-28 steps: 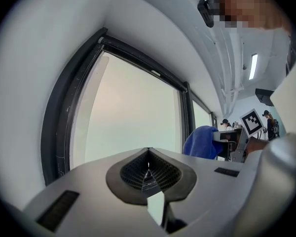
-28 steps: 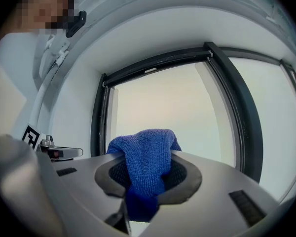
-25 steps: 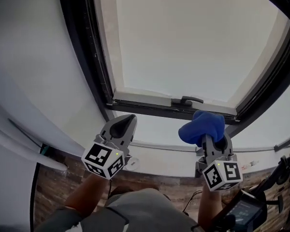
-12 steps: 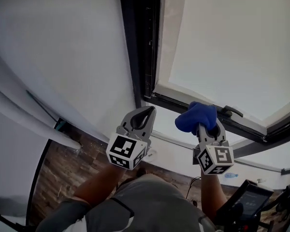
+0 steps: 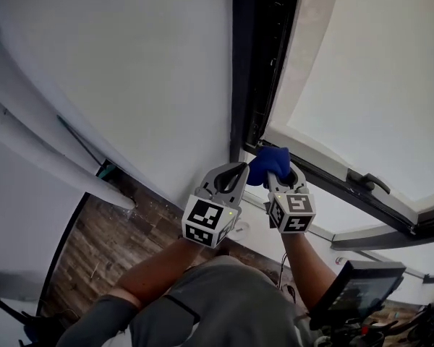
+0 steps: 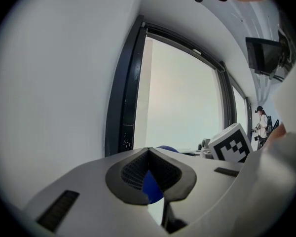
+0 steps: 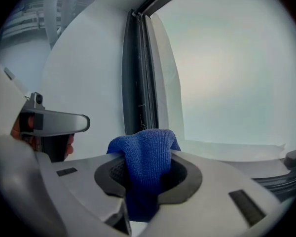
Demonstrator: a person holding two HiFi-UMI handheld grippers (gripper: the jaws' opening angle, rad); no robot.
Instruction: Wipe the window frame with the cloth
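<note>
A blue cloth (image 5: pixel 270 163) bulges from my right gripper (image 5: pixel 278 173), whose jaws are shut on it; the same cloth (image 7: pixel 147 159) fills the jaws of the right gripper (image 7: pixel 148 174) in its own view. The cloth sits close to the lower corner of the dark window frame (image 5: pixel 254 71), where the upright bar (image 7: pixel 136 78) meets the sill. My left gripper (image 5: pixel 231 176) is just left of it, shut and empty. In the left gripper view the left gripper (image 6: pixel 150 179) has its pads together, with the frame (image 6: pixel 123 98) ahead.
A white wall (image 5: pixel 130 71) runs left of the frame. A black window handle (image 5: pixel 369 183) lies on the lower sash at right. A wooden floor (image 5: pixel 101 244) and a screen (image 5: pixel 351 284) are below. A person (image 6: pixel 261 125) stands far right.
Both grippers have come closer together and nearer the frame's lower corner. The view has swung left, so the upright frame bar now stands in the middle. The cloth stays clamped.
</note>
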